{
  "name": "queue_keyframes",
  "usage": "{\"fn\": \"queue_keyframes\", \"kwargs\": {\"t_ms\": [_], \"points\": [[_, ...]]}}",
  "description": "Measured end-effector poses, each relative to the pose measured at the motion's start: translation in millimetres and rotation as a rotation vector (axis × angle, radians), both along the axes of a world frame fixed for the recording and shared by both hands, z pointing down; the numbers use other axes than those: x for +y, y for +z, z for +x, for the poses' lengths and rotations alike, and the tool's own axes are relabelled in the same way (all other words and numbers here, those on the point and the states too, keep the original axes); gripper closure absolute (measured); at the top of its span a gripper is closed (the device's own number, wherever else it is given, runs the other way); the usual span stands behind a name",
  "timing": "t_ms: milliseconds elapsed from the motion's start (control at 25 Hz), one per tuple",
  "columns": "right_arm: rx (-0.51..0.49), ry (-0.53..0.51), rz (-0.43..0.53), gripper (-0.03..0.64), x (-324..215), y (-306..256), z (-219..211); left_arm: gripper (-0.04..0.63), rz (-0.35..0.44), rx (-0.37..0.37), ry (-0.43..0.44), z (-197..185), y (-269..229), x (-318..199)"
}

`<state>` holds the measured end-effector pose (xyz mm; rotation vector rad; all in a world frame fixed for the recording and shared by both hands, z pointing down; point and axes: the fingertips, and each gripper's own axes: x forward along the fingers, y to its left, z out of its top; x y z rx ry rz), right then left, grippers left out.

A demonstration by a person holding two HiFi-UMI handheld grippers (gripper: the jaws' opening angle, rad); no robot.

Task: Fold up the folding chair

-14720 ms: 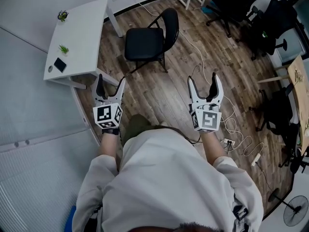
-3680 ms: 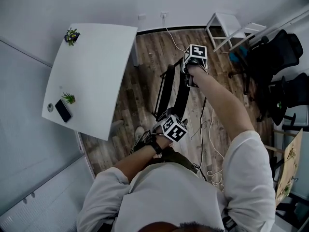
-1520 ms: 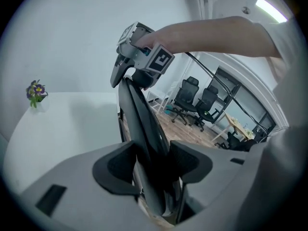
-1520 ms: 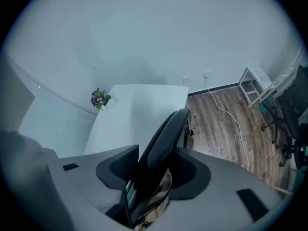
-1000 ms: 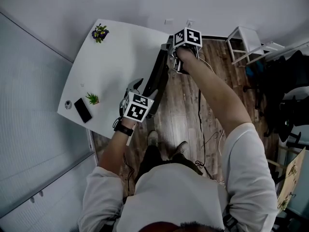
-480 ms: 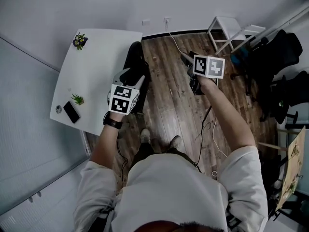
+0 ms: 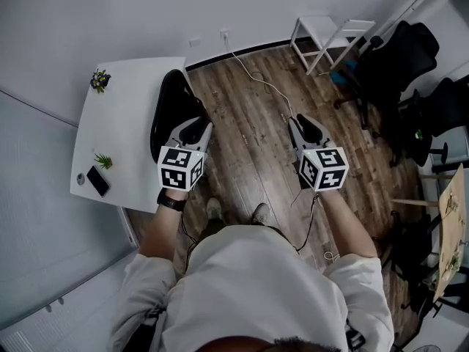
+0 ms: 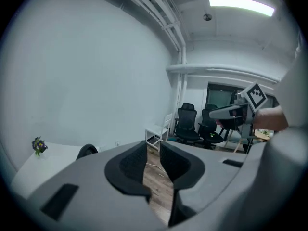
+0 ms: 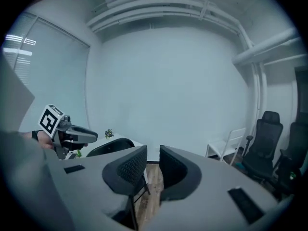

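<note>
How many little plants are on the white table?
2. A small potted plant with purple flowers at the white table's far corner; a small green potted plant nearer its front edge.

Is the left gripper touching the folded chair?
Apart. Left gripper view: left gripper, jaws just closing, empty; folded chair stands off to its left.

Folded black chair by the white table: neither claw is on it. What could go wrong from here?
1. The folded black chair seems only propped against the white table. The left claw and the right claw are clear of it, having just been closing on nothing. It may slide on the wood floor and fall.
2. If it tips onto the tabletop, the small potted plant is close.
3. The white cable crosses the floor ahead of the person: trip hazard.
</note>
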<state>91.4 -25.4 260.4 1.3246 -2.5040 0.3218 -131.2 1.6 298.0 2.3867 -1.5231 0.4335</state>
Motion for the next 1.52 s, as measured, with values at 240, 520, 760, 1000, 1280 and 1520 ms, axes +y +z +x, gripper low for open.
{"fn": "queue_keyframes", "kwargs": {"t_ms": [240, 520, 760, 1000, 1280, 1520], "points": [[-0.004, 0.063, 0.097, 0.582, 47, -11, 49, 0.581, 0.045, 0.006, 0.028, 39, -18, 17], [-0.003, 0.111, 0.158, 0.597, 79, -13, 87, 0.588, 0.075, -0.010, 0.070, 71, -24, 46], [-0.016, 0.121, 0.178, 0.597, 87, -13, 96, 0.588, 0.062, -0.012, 0.101, 88, -19, 57], [-0.002, 0.106, 0.207, 0.597, 84, -20, 90, 0.588, 0.078, -0.021, 0.103, 92, -26, 51], [0.001, 0.104, 0.202, 0.597, 79, -19, 91, 0.588, 0.078, -0.024, 0.091, 89, -25, 48], [0.009, 0.101, 0.202, 0.597, 77, -19, 90, 0.588, 0.067, -0.025, 0.089, 86, -24, 48]]}}
